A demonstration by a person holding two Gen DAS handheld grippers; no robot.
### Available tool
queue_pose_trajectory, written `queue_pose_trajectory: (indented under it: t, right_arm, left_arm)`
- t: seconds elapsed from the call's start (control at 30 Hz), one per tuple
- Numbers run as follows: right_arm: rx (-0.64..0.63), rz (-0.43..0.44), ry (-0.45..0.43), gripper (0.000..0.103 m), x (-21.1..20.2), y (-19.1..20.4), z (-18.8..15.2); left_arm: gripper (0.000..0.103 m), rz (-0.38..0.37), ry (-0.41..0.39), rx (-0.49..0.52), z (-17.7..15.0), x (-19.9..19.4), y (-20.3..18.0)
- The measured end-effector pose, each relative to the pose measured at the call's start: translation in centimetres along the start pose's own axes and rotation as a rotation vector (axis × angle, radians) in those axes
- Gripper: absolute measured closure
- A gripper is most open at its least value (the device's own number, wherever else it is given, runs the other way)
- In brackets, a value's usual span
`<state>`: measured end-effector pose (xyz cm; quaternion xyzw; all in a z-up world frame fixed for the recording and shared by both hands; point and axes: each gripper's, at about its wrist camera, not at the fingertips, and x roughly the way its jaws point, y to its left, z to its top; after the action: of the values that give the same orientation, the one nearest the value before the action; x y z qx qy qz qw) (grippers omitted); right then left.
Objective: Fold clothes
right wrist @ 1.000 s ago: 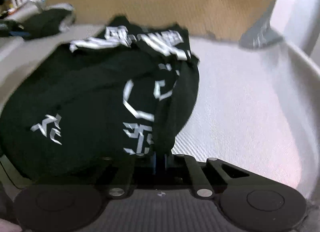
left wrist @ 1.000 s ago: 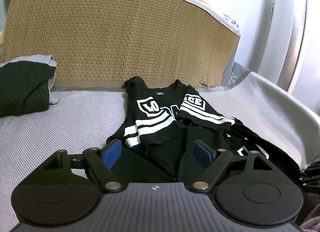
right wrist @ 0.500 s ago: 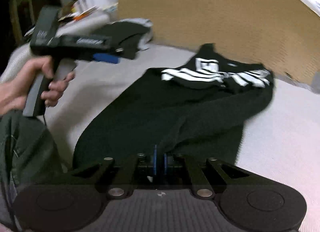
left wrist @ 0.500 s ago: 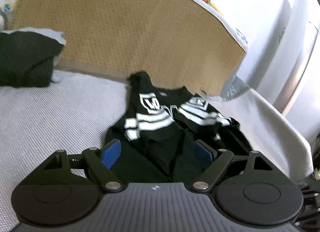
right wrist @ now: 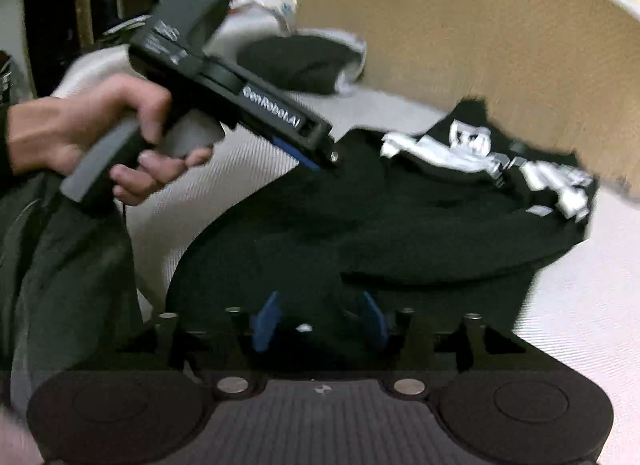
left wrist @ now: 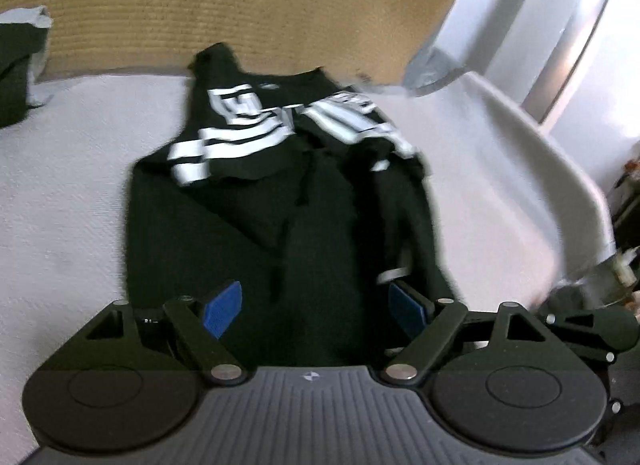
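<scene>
Looks like a lived-in room of a home, likely a bedroom or sitting room. Soft white woven-textured cushion surface with a rounded padded edge, as on a bed or sofa. Tan woven upright panel behind it, like a headboard or backrest. Black garment with white print spread on the surface, another dark folded garment near the panel. Dark doorway beyond, pale door or cabinet alongside.

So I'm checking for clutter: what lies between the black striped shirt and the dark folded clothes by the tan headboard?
Only bare white mattress cover separates the black shirt from the dark folded clothes; the left wrist view shows it.
</scene>
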<state>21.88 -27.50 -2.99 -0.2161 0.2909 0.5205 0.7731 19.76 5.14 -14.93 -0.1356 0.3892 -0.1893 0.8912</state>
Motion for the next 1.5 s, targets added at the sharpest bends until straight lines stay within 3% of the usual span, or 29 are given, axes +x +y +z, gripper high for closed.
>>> queue_pose_trajectory:
  t: [0.13, 0.23, 0.43, 0.53, 0.63, 0.77, 0.9, 0.93, 1.03, 1.3, 1.43, 1.5]
  right_arm:
    - [0.016, -0.004, -0.033, 0.035, -3.9, -3.2, -2.1]
    - [0.072, 0.025, 0.019, 0.035, -4.5, -6.5, -4.3]
    - [0.087, 0.144, 0.096, 0.035, -3.4, -9.6, -6.7]
    - [0.117, 0.191, 0.131, 0.035, -1.8, -11.0, -6.6]
    - [0.167, 0.191, 0.151, 0.035, -0.5, -12.4, -7.0]
    - [0.209, 0.28, 0.151, 0.034, 0.6, -13.4, -7.1]
    - [0.198, 0.371, 0.195, 0.058, 1.0, -12.3, -6.7]
    - [0.189, 0.392, 0.209, 0.074, 1.1, -11.9, -6.6]
    - [0.135, 0.411, 0.19, 0.096, 1.2, -9.9, -6.5]
    - [0.038, 0.495, 0.068, 0.098, 0.7, -4.8, -4.1]
    - [0.02, 0.493, 0.058, 0.098, 2.4, -3.1, -3.2]
    - [0.011, 0.532, 0.064, 0.099, 3.1, -1.9, -2.9]
  left_arm:
    - [0.018, 0.003, 0.044, 0.028, 0.7, 1.6, -2.7]
    - [0.018, 0.011, 0.078, 0.057, 1.0, 2.6, -4.5]
    - [0.021, 0.128, 0.2, 0.123, 0.2, 4.8, -5.8]
    - [0.032, 0.209, 0.225, 0.114, -0.7, 5.1, -5.4]
    - [0.046, 0.245, 0.258, 0.108, -1.7, 5.0, -5.0]
    - [0.068, 0.266, 0.256, 0.095, -2.5, 3.9, -4.7]
    - [0.081, 0.281, 0.254, 0.08, -2.6, 3.3, -4.9]
    - [0.083, 0.285, 0.251, 0.087, -2.6, 3.2, -5.1]
    - [0.091, 0.299, 0.24, 0.109, -2.4, 2.6, -5.8]
    - [0.098, 0.31, 0.199, 0.139, -1.3, 0.2, -6.7]
    - [0.098, 0.353, 0.191, 0.156, -1.2, -0.6, -6.9]
    - [0.098, 0.371, 0.182, 0.156, -1.2, -1.1, -7.0]
